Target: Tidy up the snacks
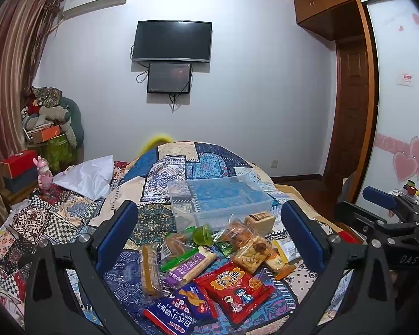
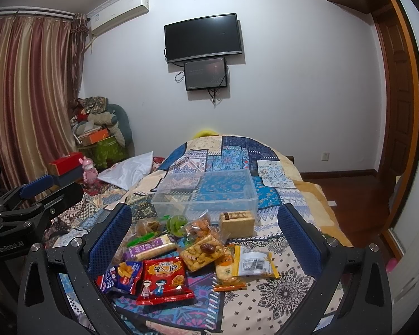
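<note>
A heap of snack packets lies on a patchwork bedspread [image 1: 164,167]: a red bag [image 1: 234,289] [image 2: 163,283], a blue bag [image 1: 178,307] [image 2: 124,275], a purple bar [image 1: 190,265] [image 2: 150,248], a nut bag [image 2: 202,252] and a green jelly cup [image 1: 202,234] [image 2: 177,223]. Behind them stands an empty clear plastic bin [image 1: 220,198] [image 2: 206,192]. My left gripper [image 1: 209,231] hovers open above the heap. My right gripper [image 2: 205,231] is open too, nothing between its fingers. Each gripper shows at the edge of the other's view.
A white pillow [image 1: 86,176] and a pink doll [image 1: 43,174] lie left of the bin. Boxes and stuffed things pile up in the corner [image 2: 97,131] by the curtain. A TV [image 1: 171,40] hangs on the far wall. A wardrobe [image 1: 349,89] and wooden floor are at right.
</note>
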Demonstrator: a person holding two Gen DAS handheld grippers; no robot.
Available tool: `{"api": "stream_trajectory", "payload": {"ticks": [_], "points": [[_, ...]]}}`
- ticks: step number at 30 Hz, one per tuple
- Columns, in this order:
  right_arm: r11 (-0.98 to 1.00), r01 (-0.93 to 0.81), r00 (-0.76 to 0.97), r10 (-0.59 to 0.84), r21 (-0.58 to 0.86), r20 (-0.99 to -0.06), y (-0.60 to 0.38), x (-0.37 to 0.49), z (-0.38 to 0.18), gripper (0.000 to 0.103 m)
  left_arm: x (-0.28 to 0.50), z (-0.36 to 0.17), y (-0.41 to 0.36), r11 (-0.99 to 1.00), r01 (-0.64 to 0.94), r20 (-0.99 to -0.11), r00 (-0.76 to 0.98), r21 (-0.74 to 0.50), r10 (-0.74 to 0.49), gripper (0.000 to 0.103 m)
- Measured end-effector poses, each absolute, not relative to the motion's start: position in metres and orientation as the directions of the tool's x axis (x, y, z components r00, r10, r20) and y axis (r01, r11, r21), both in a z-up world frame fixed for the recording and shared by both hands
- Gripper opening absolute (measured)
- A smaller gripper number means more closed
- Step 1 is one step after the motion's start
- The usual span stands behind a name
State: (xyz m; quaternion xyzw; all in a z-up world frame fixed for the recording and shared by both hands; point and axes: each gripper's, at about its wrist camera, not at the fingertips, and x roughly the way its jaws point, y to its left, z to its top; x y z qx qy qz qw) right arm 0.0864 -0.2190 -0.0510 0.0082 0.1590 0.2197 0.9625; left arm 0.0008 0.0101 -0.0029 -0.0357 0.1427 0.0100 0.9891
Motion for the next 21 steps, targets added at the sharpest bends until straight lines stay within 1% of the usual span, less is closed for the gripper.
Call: {"api": "stream_trajectory", "payload": {"ticks": [15,21], "points": [[0.902,-0.423,0.85,0.428,0.086,-0.306,-0.2169,0.0855,-0.0555,0.103,-0.0008,-0.0027,0.0117,0.997,-0.03,-0.284,0.959,-0.068,0.01,0.103],[0.901,-0.425,0.845,0.429,0.087,-0.318,-0.2155,0.0862,-0.0602,0.103,0.0002,-0.0068,0.0132,0.997,-0.032,-0.296,0.955,-0.065,0.011,0.103]]}}
